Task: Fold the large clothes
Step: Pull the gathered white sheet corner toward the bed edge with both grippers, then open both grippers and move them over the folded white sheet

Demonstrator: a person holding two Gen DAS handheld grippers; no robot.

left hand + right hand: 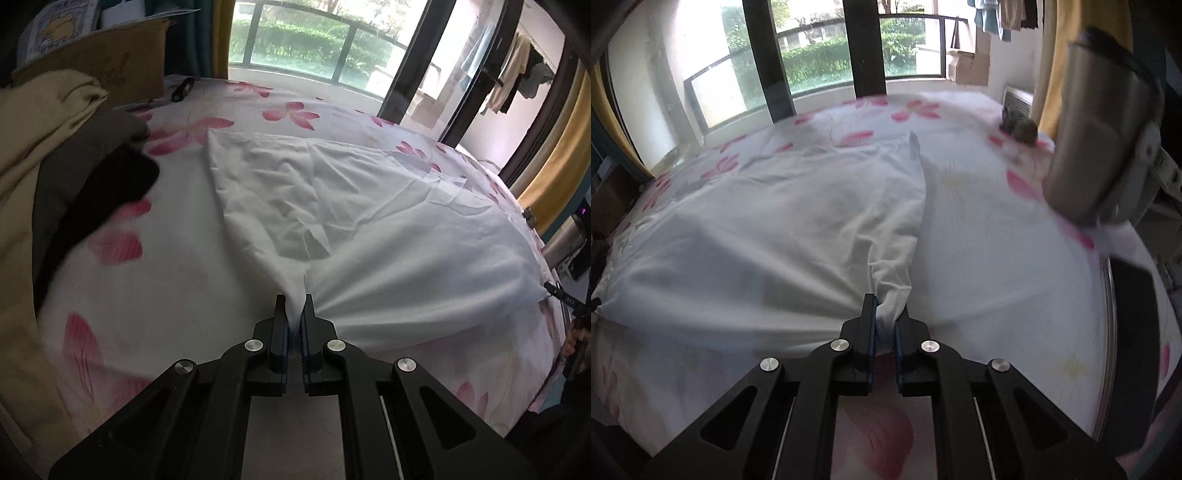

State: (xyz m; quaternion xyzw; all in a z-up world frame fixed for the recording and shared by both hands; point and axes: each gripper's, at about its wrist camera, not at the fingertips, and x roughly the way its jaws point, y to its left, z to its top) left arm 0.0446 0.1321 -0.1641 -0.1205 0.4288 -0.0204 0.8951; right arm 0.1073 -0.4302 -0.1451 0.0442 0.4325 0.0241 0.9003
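I've got left gripper [294, 306] and right gripper [885, 308] each clamped on a near corner of the white garment [332, 206], rest spread ahead on the floral bedsheet [147, 258].

Floral-sheeted bed [155, 266], daylit balcony window [295, 40], yellow curtain [1049, 62]

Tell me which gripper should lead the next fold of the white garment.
Probably neither alone. The left gripper and right gripper each pinch a near corner of the white garment, so both look equally placed. The left has piled clothes beside it; the right has a metal flask.
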